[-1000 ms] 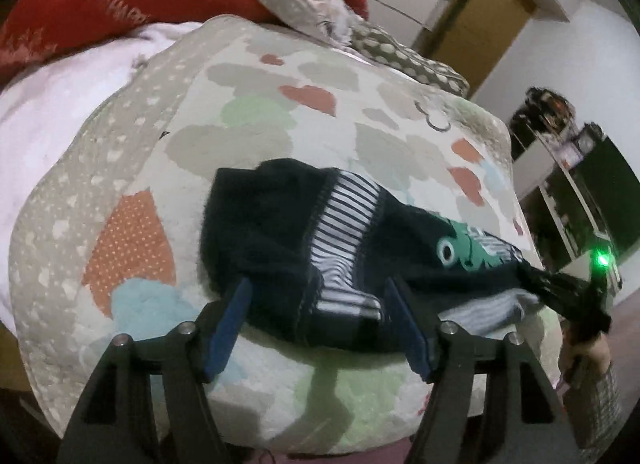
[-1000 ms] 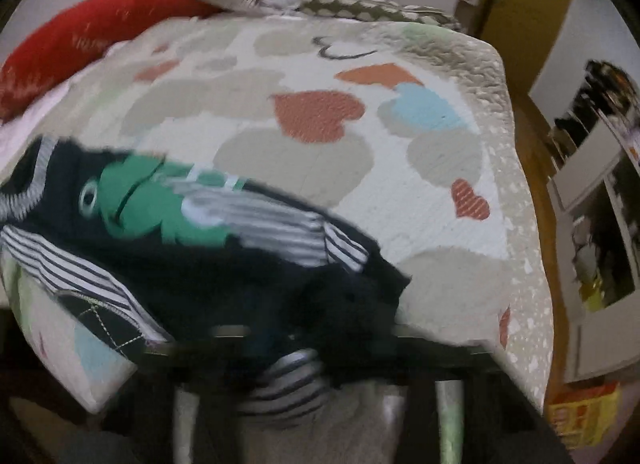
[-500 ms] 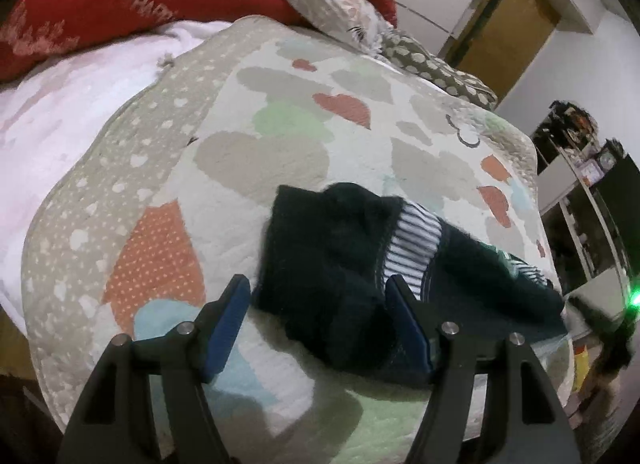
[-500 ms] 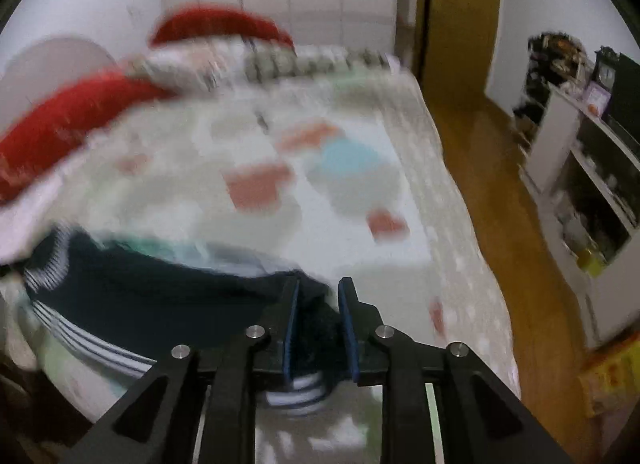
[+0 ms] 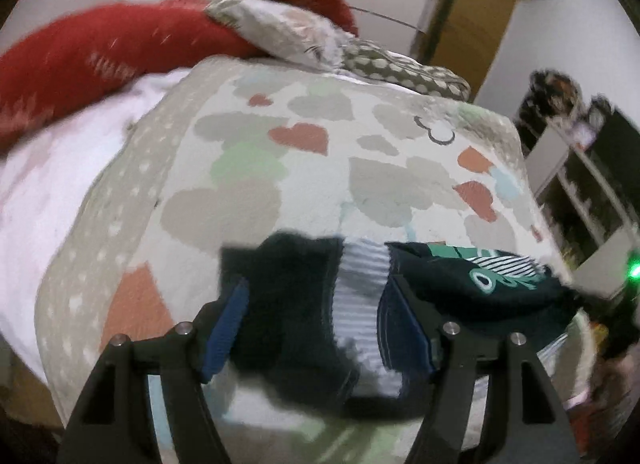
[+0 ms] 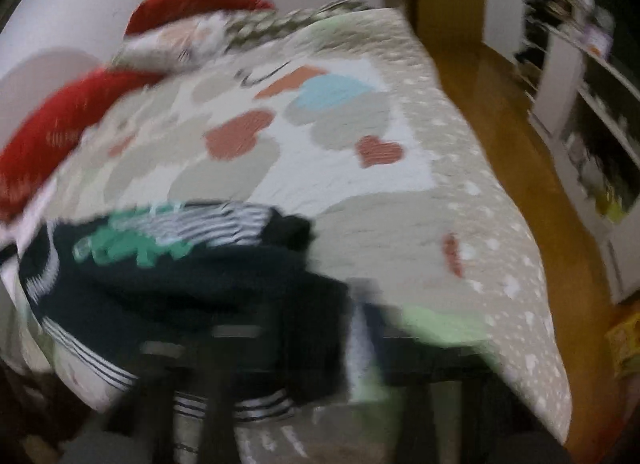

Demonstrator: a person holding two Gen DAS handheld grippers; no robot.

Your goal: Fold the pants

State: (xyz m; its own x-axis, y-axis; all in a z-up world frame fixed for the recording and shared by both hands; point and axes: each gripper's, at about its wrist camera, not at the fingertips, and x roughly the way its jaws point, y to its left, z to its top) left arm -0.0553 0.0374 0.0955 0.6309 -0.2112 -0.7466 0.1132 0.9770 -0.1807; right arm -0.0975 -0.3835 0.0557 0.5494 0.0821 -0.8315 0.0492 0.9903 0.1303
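Blurring right gripper (image 6: 280, 344), pants (image 5: 296, 304) smeared

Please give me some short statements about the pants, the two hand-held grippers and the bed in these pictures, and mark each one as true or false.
1. The left hand-held gripper has its fingers spread wide, with a part of the pants between them. True.
2. The pants are plain red with no pattern. False: they are dark, with white-striped bands and a green print.
3. The pants lie near the front edge of a quilt with heart shapes. True.
4. The red cushion lies on top of the pants. False: it is at the far end of the bed, apart from the pants.
5. The right wrist view shows clearly that the right hand-held gripper is open. False: that view is too blurred to tell.
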